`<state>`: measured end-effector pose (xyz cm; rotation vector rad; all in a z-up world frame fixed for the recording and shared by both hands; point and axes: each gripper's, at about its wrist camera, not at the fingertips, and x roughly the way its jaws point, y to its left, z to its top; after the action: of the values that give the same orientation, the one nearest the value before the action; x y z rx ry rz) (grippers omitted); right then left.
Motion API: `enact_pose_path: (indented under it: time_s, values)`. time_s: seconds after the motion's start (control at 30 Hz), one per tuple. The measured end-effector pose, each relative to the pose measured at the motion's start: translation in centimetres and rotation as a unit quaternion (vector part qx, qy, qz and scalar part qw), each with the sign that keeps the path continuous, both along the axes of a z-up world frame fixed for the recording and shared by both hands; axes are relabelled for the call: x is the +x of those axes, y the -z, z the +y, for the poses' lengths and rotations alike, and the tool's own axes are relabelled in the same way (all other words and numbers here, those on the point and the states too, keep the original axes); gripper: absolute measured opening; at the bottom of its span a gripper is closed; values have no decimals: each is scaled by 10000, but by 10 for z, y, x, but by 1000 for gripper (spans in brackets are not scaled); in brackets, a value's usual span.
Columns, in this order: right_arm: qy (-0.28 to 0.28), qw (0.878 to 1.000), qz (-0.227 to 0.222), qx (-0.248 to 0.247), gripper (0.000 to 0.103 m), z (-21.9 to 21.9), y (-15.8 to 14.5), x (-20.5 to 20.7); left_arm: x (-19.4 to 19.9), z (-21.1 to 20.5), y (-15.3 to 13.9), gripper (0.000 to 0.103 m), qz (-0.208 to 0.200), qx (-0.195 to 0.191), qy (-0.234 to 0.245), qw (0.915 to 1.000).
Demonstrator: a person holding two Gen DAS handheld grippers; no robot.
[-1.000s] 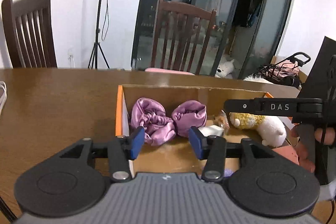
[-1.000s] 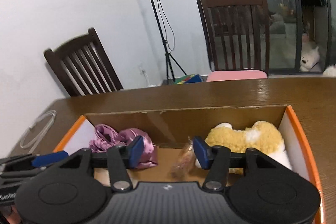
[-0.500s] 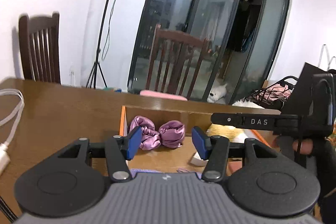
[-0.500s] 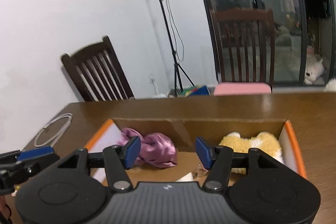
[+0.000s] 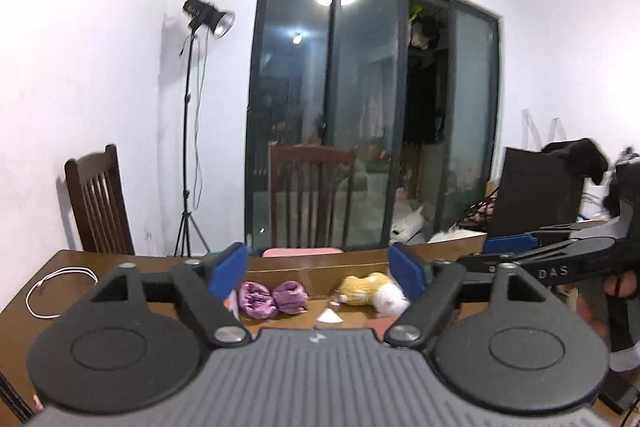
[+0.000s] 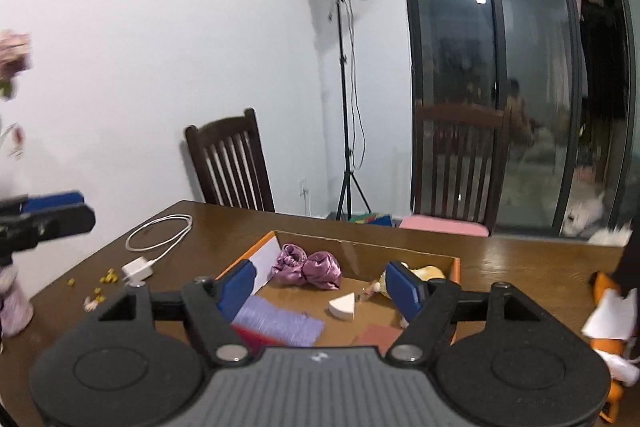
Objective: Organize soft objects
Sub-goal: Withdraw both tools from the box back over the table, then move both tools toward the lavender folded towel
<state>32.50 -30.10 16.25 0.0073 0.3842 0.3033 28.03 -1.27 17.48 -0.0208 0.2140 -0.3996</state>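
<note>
White letters "DAS" on the black arm of the right gripper [image 5: 508, 245], no other legible text

Brown wooden table [image 6: 520, 267] carries open cardboard box [image 6: 404, 254], white charger with cable [image 6: 138, 270], yellow crumbs [image 6: 107, 277].

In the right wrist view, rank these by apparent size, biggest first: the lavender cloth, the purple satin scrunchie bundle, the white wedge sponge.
1. lavender cloth, though it is nearest the camera and partly hidden, so this is unsure
2. purple satin scrunchie bundle, close to the cloth in spread
3. white wedge sponge, clearly smallest
</note>
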Motion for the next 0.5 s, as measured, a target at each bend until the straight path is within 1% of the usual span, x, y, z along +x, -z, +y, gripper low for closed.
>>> enact_pose_path:
  time_s: [0.03, 0.07, 0.1, 0.17, 0.2, 0.27, 0.33, 0.43, 0.5]
  values:
    - [-15, 10000, -79, -42, 79, -3, -1, -16, -11, -1, 2, 86, 14, -53, 66, 10000]
    - [-35, 9998, -180, -99, 85, -5, 0, -35, -24, -2, 5, 87, 65, -122, 131, 9998]
    - [-34, 9996, -261, -130, 87, -6, 2, -49, -34, -1, 9, 90, 98, -177, 158, 9997]
    - [-19, 9990, -393, -206, 87, -10, 8, -82, -60, 0, 17, 93, 142, -241, 185, 9994]
    - [6, 9987, -450, -256, 87, -11, 12, -97, -71, 0, 22, 96, 130, -249, 186, 9994]
    - [77, 9979, -560, -332, 89, -14, 23, -128, -94, 0, 34, 99, 99, -236, 186, 9995]
    - [127, 9974, -625, -342, 91, -14, 34, -155, -112, 1, 47, 101, 153, -213, 262, 9993]
    - [132, 9976, -610, -302, 92, -15, 57, -191, -139, 3, 70, 102, 326, -273, 390, 9983]
    - [212, 9981, -495, -304, 92, -18, 73, -212, -152, 4, 82, 102, 493, -330, 381, 9975]
